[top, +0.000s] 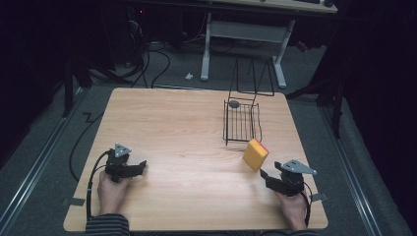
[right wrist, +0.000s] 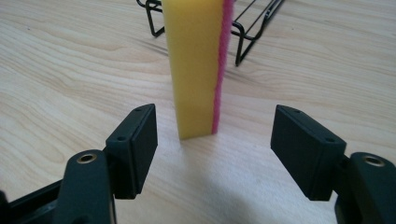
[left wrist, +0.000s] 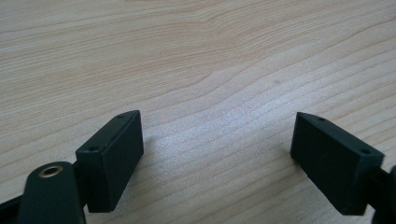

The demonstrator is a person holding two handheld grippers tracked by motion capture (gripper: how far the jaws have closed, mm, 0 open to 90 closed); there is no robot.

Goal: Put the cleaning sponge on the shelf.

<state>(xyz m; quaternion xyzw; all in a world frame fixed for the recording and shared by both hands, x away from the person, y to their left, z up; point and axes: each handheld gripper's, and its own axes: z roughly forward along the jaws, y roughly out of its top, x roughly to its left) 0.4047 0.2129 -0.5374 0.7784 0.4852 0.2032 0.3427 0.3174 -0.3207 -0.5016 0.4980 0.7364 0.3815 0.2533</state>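
A yellow sponge [top: 255,154] with a pink scouring face stands on edge on the wooden table [top: 172,128], just in front of a black wire rack [top: 242,120]. My right gripper [top: 265,175] sits close behind the sponge at the table's right front. In the right gripper view the sponge [right wrist: 194,65] rises between the jaws of the right gripper [right wrist: 214,114], with a gap on each side and neither pad touching it. At the left front, my left gripper [top: 141,166] lies low over the wood. Its jaws [left wrist: 217,119] are spread wide over bare table.
The wire rack [right wrist: 252,28] stands open-topped with a tall wire handle behind it, and a small grey round thing [top: 234,103] sits at its far end. Cables and a desk frame [top: 246,34] are on the floor beyond the table.
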